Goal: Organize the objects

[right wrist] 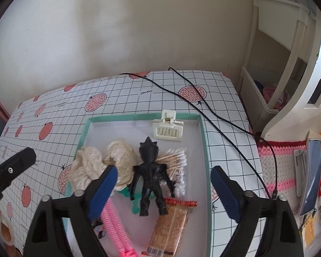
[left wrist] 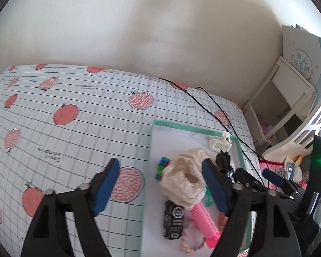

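We found the things gathered in a shallow green-rimmed tray [right wrist: 204,141] on the tabletop [right wrist: 122,98]: a cream crocheted piece [right wrist: 109,160] slumped over its left rim, a black figurine [right wrist: 149,171] lying across a pack of cotton swabs [right wrist: 177,160], a white hair claw [right wrist: 168,128] at the far wall, a pink roller [left wrist: 203,216], a black toy car [left wrist: 173,218] and a wrapped cracker [right wrist: 169,229]. Our right gripper [right wrist: 163,187] hung above the tray, fingers spread wide, holding nothing. Our left gripper [left wrist: 160,182] was equally wide and empty, one finger beside the crochet.
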Motion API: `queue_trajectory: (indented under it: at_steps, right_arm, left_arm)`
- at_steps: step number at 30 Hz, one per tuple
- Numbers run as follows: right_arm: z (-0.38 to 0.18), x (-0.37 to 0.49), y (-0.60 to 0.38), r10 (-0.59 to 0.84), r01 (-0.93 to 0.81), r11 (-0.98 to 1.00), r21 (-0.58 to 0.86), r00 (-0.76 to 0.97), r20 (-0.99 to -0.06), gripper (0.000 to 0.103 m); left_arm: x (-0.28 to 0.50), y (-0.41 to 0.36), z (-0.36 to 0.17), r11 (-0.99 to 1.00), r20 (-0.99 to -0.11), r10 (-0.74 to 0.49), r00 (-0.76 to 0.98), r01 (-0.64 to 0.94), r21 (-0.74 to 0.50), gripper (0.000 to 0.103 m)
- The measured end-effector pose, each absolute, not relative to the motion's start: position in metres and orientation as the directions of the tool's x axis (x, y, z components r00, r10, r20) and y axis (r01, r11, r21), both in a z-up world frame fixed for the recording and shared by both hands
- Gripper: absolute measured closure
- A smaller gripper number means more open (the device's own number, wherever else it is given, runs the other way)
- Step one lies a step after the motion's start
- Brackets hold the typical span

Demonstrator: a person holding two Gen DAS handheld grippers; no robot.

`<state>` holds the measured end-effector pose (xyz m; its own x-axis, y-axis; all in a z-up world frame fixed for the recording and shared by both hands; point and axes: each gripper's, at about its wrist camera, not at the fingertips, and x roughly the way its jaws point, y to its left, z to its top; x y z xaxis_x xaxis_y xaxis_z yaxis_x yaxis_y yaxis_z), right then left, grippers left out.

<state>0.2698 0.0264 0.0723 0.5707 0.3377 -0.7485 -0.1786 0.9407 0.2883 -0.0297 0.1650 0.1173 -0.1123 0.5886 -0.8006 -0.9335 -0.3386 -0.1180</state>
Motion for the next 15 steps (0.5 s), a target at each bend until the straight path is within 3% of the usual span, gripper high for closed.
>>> queue_trajectory:
  at_steps: [7,9,15]
  right_arm:
    - [0.088,0.244,0.040,0.350,-0.197,0.936,0.290,0.574,-0.741,0.000]
    - [0.093,0.235,0.044,0.344,-0.205,0.939,0.276,0.578,-0.740,0.000]
    - [0.102,0.203,0.049,0.345,-0.220,0.939,0.266,0.587,-0.733,0.000]
  left_arm:
    - [-0.049,0.133,0.128,-0.400,-0.771,0.600,-0.213,-0.915,-0.059,0.007]
    - [-0.054,0.122,0.131,-0.406,-0.767,0.605,-0.213,-0.911,-0.067,0.000]
    - [-0.061,0.090,0.144,-0.399,-0.733,0.639,-0.235,-0.916,-0.054,0.000]
